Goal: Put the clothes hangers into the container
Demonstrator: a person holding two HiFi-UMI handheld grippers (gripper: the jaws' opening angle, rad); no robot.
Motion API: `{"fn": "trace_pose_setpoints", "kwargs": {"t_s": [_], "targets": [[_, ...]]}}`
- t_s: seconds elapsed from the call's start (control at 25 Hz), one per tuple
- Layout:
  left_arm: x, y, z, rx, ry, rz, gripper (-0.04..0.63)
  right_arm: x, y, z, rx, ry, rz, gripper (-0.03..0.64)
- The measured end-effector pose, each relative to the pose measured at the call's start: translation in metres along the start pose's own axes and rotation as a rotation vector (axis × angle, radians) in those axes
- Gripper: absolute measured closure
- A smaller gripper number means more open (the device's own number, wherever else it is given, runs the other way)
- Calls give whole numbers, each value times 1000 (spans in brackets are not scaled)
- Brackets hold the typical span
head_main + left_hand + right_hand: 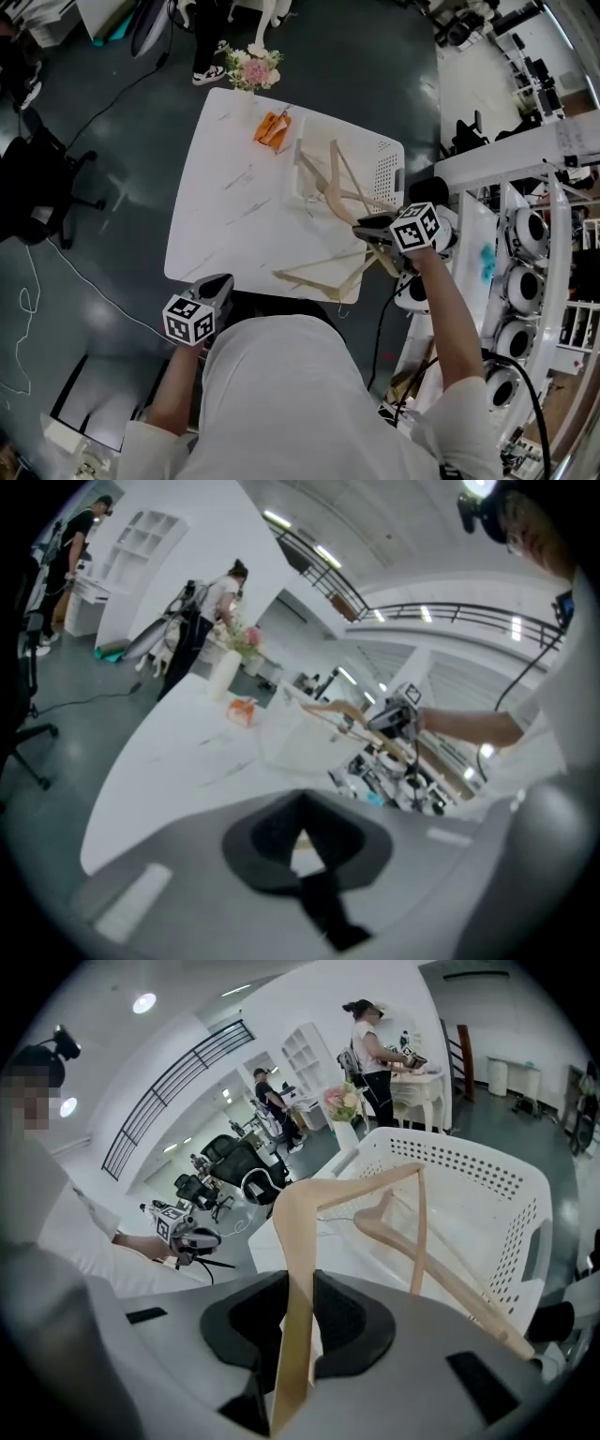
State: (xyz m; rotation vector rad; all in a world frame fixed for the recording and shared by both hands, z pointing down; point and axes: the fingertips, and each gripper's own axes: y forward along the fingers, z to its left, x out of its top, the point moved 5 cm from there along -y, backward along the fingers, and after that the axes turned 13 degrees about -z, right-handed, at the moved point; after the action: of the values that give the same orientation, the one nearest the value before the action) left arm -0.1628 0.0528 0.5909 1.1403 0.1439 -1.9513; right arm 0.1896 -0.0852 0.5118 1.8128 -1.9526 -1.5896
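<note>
My right gripper [298,1335] is shut on one arm of a pale wooden hanger [298,1241], which rises from the jaws and reaches over the white perforated basket [487,1185]. A second wooden hanger [441,1279] lies inside that basket. In the head view the right gripper [375,239] is at the basket's [384,159] near side, on the table's right. Another hanger [319,274] lies on the white table [225,216] by its front edge. My left gripper [216,289] hangs low at the table's front left corner, jaws together and nothing in them.
An orange object [272,128] and a vase of flowers [251,67] stand at the table's far side. Racks of equipment [525,281] crowd the right. A black office chair [37,187] and cables are on the floor at left. People stand in the background.
</note>
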Motion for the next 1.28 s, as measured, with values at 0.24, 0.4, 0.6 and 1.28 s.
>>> {"fn": "trace_pose_setpoints", "kwargs": {"t_s": [0.24,0.4,0.6,1.28], "targets": [[3,12,-4,10,-26,-10,592,14,9,-26,5,180,92,540],[3,17,-2,24,-43,-15,592,26,17,-45,-38,221,164,540],[4,19,6,51,-59,-22,592,37,31,-63,-75,221,268,540],[5,29,6,59,-64,-12,592,74,16,-74,-104,116,149,500]]}}
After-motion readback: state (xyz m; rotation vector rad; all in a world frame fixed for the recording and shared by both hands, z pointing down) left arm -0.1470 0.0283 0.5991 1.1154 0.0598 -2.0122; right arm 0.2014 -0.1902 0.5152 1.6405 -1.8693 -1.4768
